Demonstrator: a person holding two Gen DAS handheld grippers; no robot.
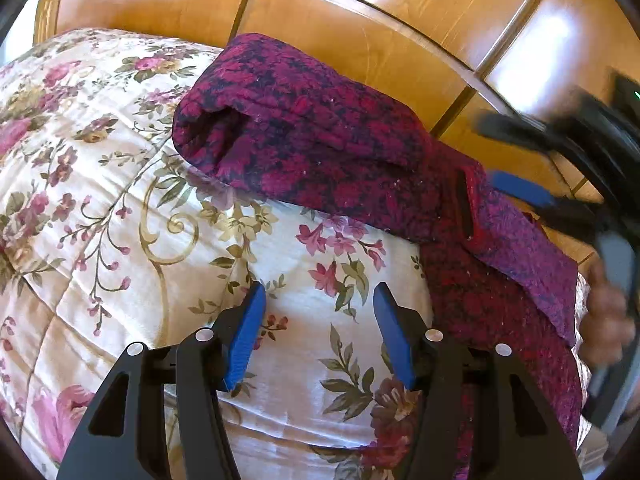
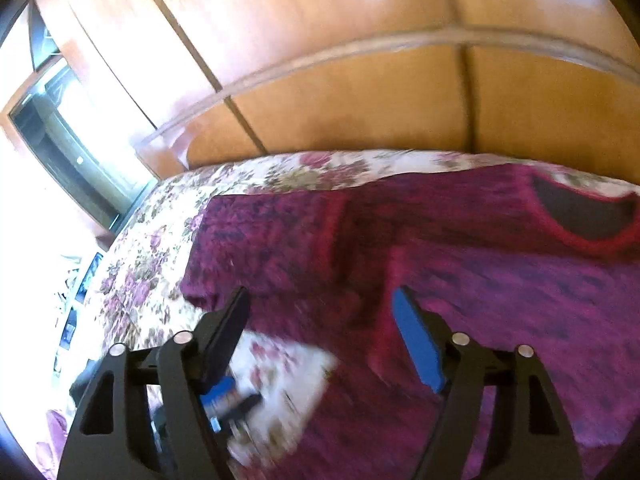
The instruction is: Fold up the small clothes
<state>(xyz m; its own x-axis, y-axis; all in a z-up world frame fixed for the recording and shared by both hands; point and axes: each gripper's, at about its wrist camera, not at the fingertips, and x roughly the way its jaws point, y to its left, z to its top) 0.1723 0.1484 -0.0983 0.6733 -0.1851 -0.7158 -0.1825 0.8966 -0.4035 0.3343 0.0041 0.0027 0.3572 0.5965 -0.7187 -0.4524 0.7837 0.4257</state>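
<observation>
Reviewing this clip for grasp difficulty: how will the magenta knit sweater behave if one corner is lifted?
The sweater is probably floppy: its sleeve already lies rolled and sagging on the floral quilt. The thick fuzzy knit looks grippy, unlikely to slip. Lifted by one corner, the rest would likely hang and drag.

Left wrist view: close above the floral quilt, facing the wooden headboard. Right wrist view: blurred, apparently close over the purple sweater, same facing. Shared: quilt, sweater, headboard.
</observation>
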